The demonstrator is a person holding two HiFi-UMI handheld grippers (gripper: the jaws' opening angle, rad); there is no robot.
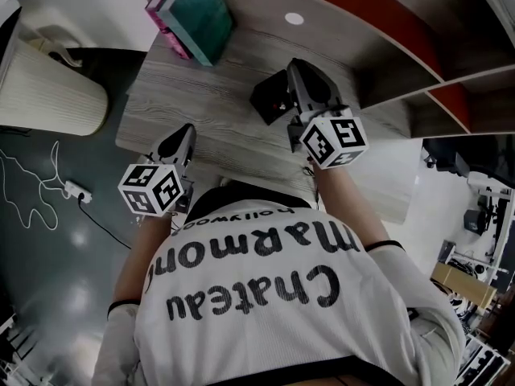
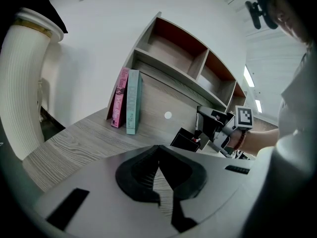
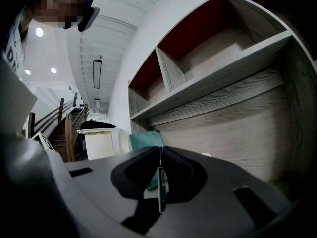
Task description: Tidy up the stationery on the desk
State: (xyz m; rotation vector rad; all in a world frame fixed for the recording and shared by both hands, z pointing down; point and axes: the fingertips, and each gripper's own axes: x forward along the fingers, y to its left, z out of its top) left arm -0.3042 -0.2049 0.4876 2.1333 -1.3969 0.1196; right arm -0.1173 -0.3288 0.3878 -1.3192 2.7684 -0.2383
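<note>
Left gripper (image 2: 158, 150) fingers are pressing together, empty. Right gripper (image 3: 159, 150) fingers are pinching a thin dark flat strip (image 3: 160, 192), which may be slipping loose and missing the square black box (image 1: 269, 101).

A white ribbed cylinder (image 1: 48, 91) stands at the left edge of the head view, on a dark floor (image 1: 56, 296). Below it a power strip (image 1: 78, 191) lies on that floor, a white cable (image 1: 51, 166) trailing beside it (loose curls, not coiled). At the left of the right gripper view a staircase (image 3: 49, 128) rises under ceiling lights (image 3: 39, 32).
</note>
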